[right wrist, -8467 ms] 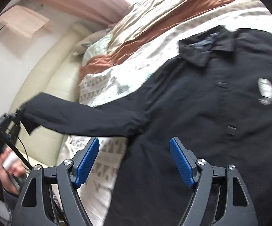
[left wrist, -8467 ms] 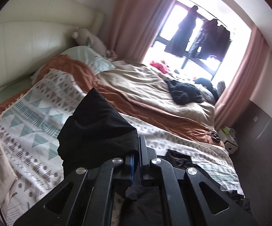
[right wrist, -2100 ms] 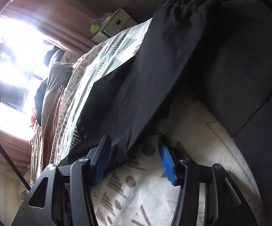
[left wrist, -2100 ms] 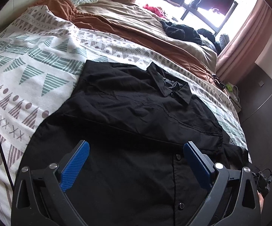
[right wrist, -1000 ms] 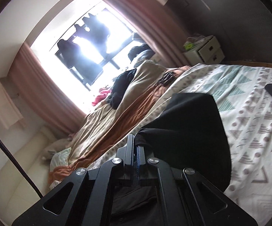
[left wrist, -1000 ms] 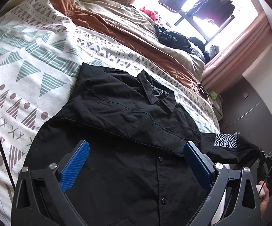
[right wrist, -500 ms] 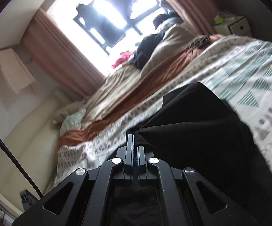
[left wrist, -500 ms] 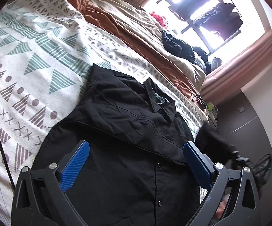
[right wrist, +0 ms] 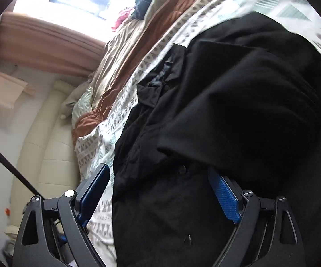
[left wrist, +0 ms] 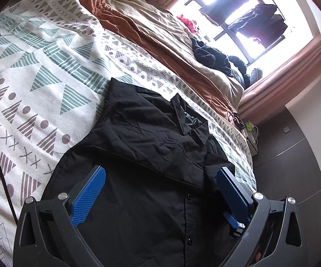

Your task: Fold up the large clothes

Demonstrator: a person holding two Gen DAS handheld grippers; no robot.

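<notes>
A black button-up shirt lies front up on the patterned bedspread, collar toward the window. Both sleeves are folded in across the chest. My left gripper is open and empty, hovering above the shirt's lower front. My right gripper is open and empty, just above the same shirt, with the folded-in right sleeve lying right ahead of its fingers.
A brown and beige duvet lies across the far half of the bed with a dark clothes pile on it. A cream headboard is at the left. A nightstand and dark floor are beyond the bed's right edge.
My right gripper carried the right sleeve over the shirt's front, opened and let it go. The sleeve now lies folded across the chest. My left gripper stayed open above the shirt.
</notes>
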